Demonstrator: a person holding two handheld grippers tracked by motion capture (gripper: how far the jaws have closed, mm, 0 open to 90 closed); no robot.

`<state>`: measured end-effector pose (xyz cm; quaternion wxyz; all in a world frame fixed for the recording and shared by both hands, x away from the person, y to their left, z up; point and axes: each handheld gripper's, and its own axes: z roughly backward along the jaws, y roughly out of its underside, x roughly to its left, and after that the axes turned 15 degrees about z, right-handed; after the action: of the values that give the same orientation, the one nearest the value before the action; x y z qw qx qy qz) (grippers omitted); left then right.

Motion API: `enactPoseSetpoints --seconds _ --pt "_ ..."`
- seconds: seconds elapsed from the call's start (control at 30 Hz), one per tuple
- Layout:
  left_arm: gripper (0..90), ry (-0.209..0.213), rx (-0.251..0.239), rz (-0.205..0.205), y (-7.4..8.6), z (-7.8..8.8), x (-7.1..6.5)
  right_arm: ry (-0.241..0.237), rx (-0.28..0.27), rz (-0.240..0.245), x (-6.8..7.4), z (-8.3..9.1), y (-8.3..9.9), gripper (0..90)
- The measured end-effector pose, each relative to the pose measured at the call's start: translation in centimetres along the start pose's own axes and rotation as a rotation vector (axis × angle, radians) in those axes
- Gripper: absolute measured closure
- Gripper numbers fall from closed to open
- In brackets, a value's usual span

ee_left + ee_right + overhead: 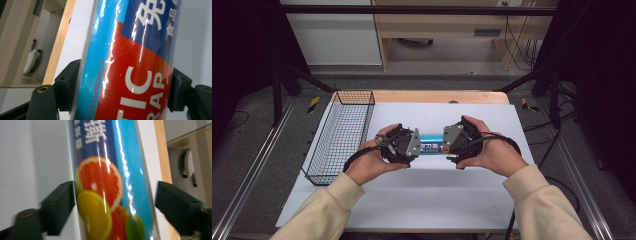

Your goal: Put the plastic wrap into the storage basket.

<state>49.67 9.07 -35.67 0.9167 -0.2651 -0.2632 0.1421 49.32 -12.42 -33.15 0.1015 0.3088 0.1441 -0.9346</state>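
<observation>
A long plastic-wrap package (431,147), blue and red with citrus fruit printed on it, lies across the white mat between my two grippers. My left gripper (416,145) is at its left end. In the left gripper view both black pads (68,85) press the package (130,62) from either side, so that gripper (123,88) is shut on it. My right gripper (446,144) is at the other end. In the right gripper view the package (105,182) lies between the jaws of the gripper (116,203); one pad (61,201) is against it and the other stands clear of it.
A black wire basket (354,92) stands on the left part of the white mat (427,195). The table's wooden far edge (437,96) runs behind it. Dark frame legs and rails flank the table on both sides.
</observation>
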Motion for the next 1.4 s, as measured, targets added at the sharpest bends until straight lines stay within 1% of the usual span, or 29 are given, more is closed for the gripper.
enactPoseSetpoints --seconds 0.03,0.1,0.2,0.33,0.37,0.43,0.47,0.5,0.57,0.6,0.63,0.67,0.7,0.73,0.77,0.8,0.9,0.97,1.0,1.03,1.07,1.1,1.13,1.17,1.2,1.27,1.3,1.33,1.4 --pt "27.2 -0.001 -0.001 0.008 0.3 0.1 0.1 0.014 0.005 0.009 0.0 0.2 0.3 8.8" --pt "27.2 -0.003 0.003 0.009 0.4 0.2 0.1 0.017 0.011 -0.002 0.1 0.4 0.7 7.9" --pt "27.3 -0.016 0.023 0.001 0.8 0.5 0.2 0.041 0.026 -0.033 0.3 1.5 2.5 7.2" --pt "27.3 -0.021 0.021 0.007 1.3 0.8 0.3 0.053 0.038 -0.072 1.1 2.4 4.6 6.6" --pt "27.3 -0.021 0.021 0.007 1.3 0.8 0.3 0.053 0.038 -0.072 1.1 2.4 4.6 6.6" --pt "27.4 -0.029 0.020 0.018 1.6 1.3 0.5 0.066 0.050 -0.136 1.9 2.6 6.2 5.8" --pt "27.4 -0.029 0.020 0.018 1.6 1.3 0.5 0.071 0.050 -0.156 2.2 2.5 6.7 5.9" --pt "27.4 -0.034 0.016 0.020 1.7 1.5 0.5 0.071 0.050 -0.156 2.2 2.5 6.7 5.9" --pt "27.4 -0.038 0.014 0.036 2.0 1.9 0.7 0.113 0.057 -0.237 3.3 1.8 8.0 8.2" --pt "27.4 -0.050 0.009 0.060 2.2 2.3 0.9 0.124 0.061 -0.272 3.6 1.4 8.3 8.0" --pt "27.4 -0.050 0.009 0.060 2.2 2.3 0.9 0.124 0.061 -0.272 3.6 1.4 8.3 8.0" --pt "27.5 -0.062 0.004 0.090 2.4 2.8 1.1 0.146 0.054 -0.361 4.2 0.5 8.9 8.7" --pt "27.5 -0.062 0.004 0.090 2.4 2.8 1.1 0.146 0.054 -0.361 4.2 0.5 8.9 8.7" --pt "27.6 -0.078 0.001 0.121 2.6 3.2 1.3 0.176 0.053 -0.436 4.6 -0.6 9.2 8.4" --pt "27.6 -0.078 0.001 0.121 2.6 3.2 1.3 0.176 0.053 -0.436 4.6 -0.6 9.2 8.4" --pt "27.6 -0.098 -0.005 0.140 2.7 3.7 1.5 0.218 0.047 -0.536 5.0 -1.7 9.6 8.8" --pt "27.7 -0.119 -0.032 0.181 2.9 4.3 1.8 0.292 0.004 -0.724 5.6 -3.1 10.1 10.3" --pt "27.7 -0.123 -0.038 0.193 2.9 4.5 1.9 0.339 0.013 -0.829 5.9 -3.8 10.3 8.9" --pt "27.7 -0.128 -0.045 0.203 3.0 4.8 2.0 0.339 0.013 -0.829 5.9 -3.8 10.3 8.9" --pt "27.9 -0.133 -0.061 0.223 3.1 5.2 2.2 0.392 -0.005 -0.918 6.3 -4.2 10.5 9.0" --pt "28.0 -0.130 -0.067 0.232 3.2 5.4 2.3 0.419 -0.020 -0.943 6.5 -4.3 10.6 8.9" --pt "27.9 -0.130 -0.067 0.232 3.2 5.4 2.3 0.419 -0.020 -0.943 6.5 -4.3 10.6 8.9" --pt "28.0 -0.137 -0.077 0.241 3.2 5.8 2.3 0.449 -0.002 -0.969 6.7 -4.5 10.5 7.8" --pt "28.0 -0.134 -0.077 0.246 3.3 5.9 2.4 0.457 0.002 -0.982 6.9 -4.5 10.5 7.6" --pt "28.0 -0.136 -0.078 0.250 3.3 6.1 2.4 0.449 0.001 -0.990 6.9 -4.6 10.6 7.0" --pt "28.0 -0.143 -0.076 0.255 3.3 6.3 2.5 0.431 -0.015 -1.041 7.3 -4.7 10.7 7.1" --pt "28.1 -0.143 -0.076 0.255 3.3 6.3 2.5 0.431 -0.015 -1.041 7.3 -4.7 10.7 7.1" --pt "28.1 -0.146 -0.070 0.258 3.4 6.5 2.6 0.410 -0.018 -1.061 7.7 -4.8 10.8 7.3" --pt "28.1 -0.152 -0.067 0.266 3.5 6.7 2.7 0.386 -0.014 -1.062 8.0 -4.8 10.8 7.1"
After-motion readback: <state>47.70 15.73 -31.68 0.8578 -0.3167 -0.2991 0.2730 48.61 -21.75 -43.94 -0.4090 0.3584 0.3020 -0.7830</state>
